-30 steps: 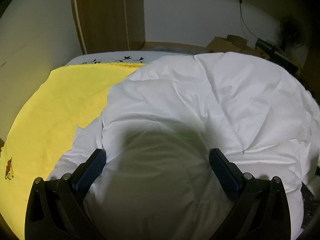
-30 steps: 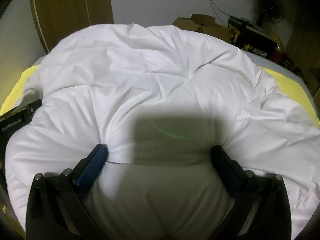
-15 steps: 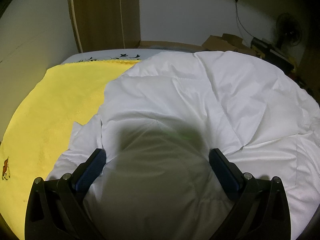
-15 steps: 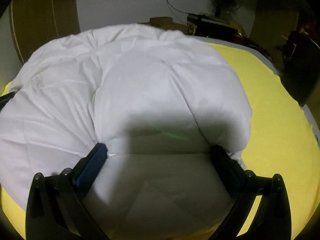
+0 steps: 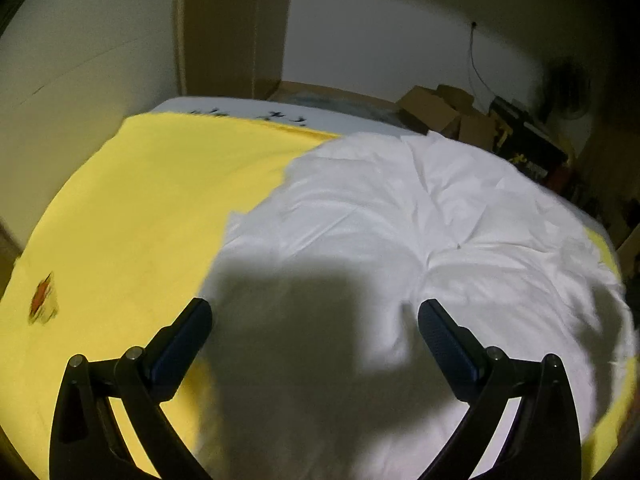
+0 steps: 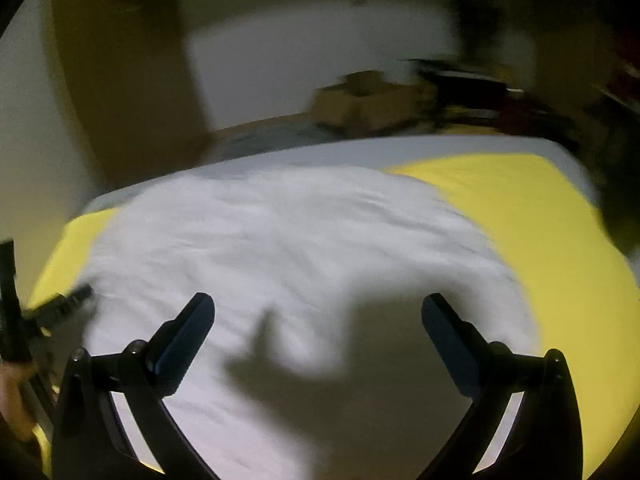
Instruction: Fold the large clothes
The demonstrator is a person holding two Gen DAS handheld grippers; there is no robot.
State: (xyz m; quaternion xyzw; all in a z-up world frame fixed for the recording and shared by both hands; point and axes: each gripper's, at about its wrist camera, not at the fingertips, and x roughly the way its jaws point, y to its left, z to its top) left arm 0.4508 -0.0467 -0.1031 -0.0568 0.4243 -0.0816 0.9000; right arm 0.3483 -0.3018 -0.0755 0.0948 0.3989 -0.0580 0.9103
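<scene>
White padded garment [image 5: 400, 240], large, puffy and quilted, lies spread over the yellow sheet [image 5: 132, 216] on the bed; in the left wrist view it fills the centre and right of the frame, and in the right wrist view, which is blurred, it [image 6: 280, 248] fills the centre and lower left. Its surface is creased along stitched seams, and a dark shadow falls across its lower middle in both views. The yellow sheet shows bare in the left half of the left wrist view, with a small orange print [image 5: 42, 300] near the left edge, and it [image 6: 560, 240] shows again at the right of the right wrist view. A wooden panel [image 5: 232, 28] stands at the upper centre against the pale wall. Cardboard boxes [image 5: 436, 108] sit beyond the bed at upper right.

Left hand-held gripper [image 5: 314, 322], at the bottom of the frame, has its jaws spread wide above the garment, holding nothing. Right hand-held gripper [image 6: 318, 320] likewise stands wide apart over the cloth with nothing between its fingers. At the lower left edge of the right wrist view, a dark piece of the other tool [image 6: 60, 306] shows, too blurred to detail.
</scene>
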